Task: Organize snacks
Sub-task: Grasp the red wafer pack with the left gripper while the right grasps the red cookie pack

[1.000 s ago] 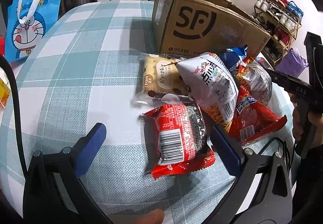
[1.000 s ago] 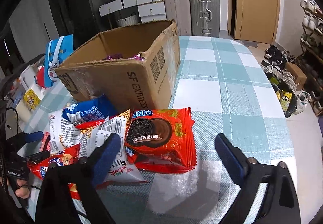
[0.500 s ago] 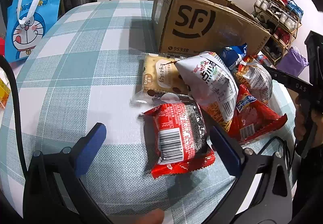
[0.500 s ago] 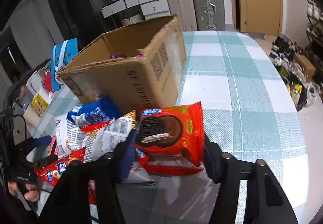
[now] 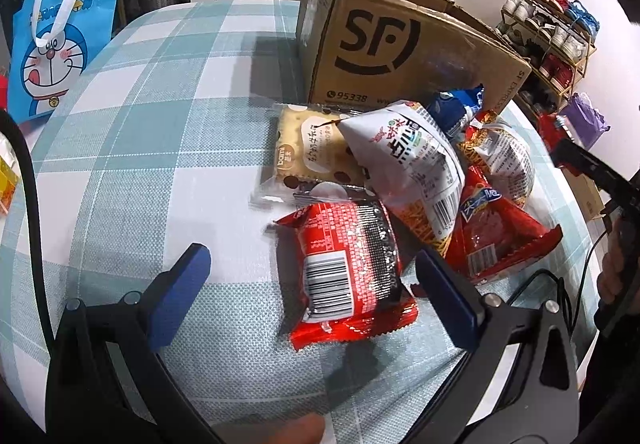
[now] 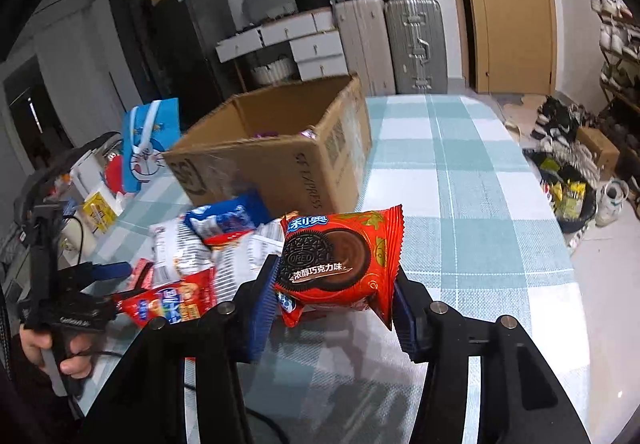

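Tongs on the right [image 6: 334, 298] have just been closing, and their blue pads now press both sides of a red Oreo packet [image 6: 340, 264], which they hold lifted clear of the checked tabletop [image 6: 472, 212]. Beyond the held packet stands an open cardboard box [image 6: 280, 160], with a little purple wrapping showing inside it. To the left of these tongs lies the heap of other snacks: a blue packet [image 6: 224, 218] nearest the box, white bags beside it, and a red bag lower down.

Left tongs [image 5: 310, 276] stand wide open, pointing steeply down at the tabletop, gripping nothing. Between their blue pads, touching neither, lies a red and black packet [image 5: 348, 268] with its barcode up. Just beyond it rest a cream biscuit packet [image 5: 308, 152] and a white bag [image 5: 408, 164] leaning over it; a red bag [image 5: 496, 228] lies to the right of the pads. A blue cartoon tote bag [image 5: 60, 40] stands well apart, far left.
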The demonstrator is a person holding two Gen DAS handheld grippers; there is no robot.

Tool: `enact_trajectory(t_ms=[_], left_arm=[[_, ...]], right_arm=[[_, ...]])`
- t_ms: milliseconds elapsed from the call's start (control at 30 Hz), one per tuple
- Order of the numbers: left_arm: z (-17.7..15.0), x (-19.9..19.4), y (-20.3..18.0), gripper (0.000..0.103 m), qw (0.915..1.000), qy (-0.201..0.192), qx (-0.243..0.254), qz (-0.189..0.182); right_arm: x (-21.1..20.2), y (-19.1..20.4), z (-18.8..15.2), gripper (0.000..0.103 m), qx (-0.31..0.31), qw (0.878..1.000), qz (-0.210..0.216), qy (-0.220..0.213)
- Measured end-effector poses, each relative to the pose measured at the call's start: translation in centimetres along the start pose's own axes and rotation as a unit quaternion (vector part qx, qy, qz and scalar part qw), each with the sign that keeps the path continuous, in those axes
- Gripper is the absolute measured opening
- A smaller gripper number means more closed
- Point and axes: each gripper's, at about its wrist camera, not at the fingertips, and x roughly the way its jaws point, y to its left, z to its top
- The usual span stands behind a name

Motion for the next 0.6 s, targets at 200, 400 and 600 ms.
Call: enact_trajectory(t_ms=[200,400,600], left_arm=[[0.0,-0.4,-0.1,0.085,0.9998,-0.003,0.0,-0.02],[-0.3,-0.6,-0.9,0.056,0.9993,0.0,0.03,-0.025],[-0.6,-1.1,-1.0,0.042,0.999,-0.01,0.033,-0.027]], right_arm=[[-1.1,0.6,0.2,0.051,-0.005,1.0,0.007,-0.011],[-1.5,0.8,0.3,0.051,-0.007,1.0,0.011,-0.016],[-1.8,0.9,0.4,0.051,-0.007,1.0,0.013,-0.02]])
